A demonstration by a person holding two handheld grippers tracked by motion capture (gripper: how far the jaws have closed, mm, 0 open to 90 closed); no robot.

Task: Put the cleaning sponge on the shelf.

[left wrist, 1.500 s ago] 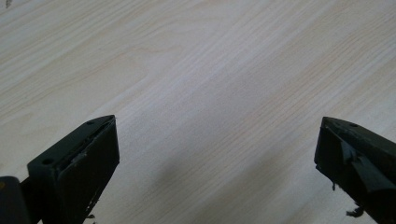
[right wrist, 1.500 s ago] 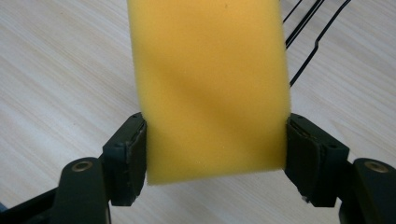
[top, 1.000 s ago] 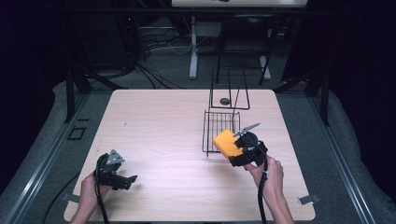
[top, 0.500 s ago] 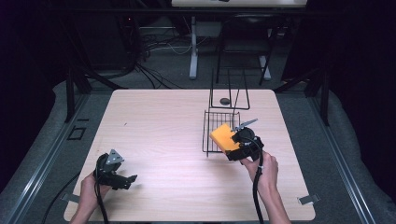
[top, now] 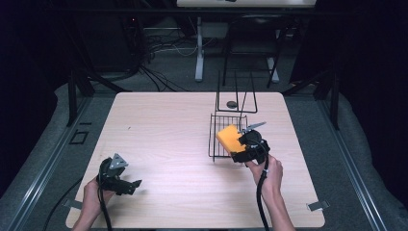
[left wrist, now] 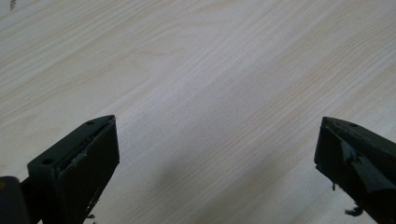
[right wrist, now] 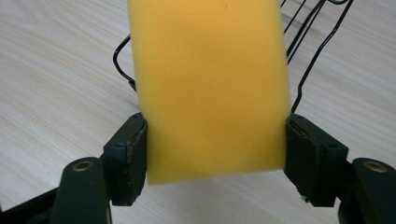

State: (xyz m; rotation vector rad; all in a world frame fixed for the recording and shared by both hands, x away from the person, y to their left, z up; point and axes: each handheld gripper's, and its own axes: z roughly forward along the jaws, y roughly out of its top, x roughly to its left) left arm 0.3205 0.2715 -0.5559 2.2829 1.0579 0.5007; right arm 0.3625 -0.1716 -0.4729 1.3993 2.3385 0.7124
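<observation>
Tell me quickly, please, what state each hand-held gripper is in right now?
Left hand-held gripper: open, empty, low over the table.
Right hand-held gripper: shut on the sponge, at the wire basket.

Wire rack (top: 226, 137): stands on the table (top: 159, 130), right of its middle; an upright wire frame (top: 235, 94) with a small round thing (top: 232, 104) at its foot stands just behind the rack, toward the table's far edge. Sponge (top: 229, 138): over the rack's near right part, clamped between the jaws of the right gripper (top: 239, 149), which sits just right of and before the rack. Left gripper (top: 126, 185): well apart from the rack, to its left and before it, at the table's near left corner.
</observation>
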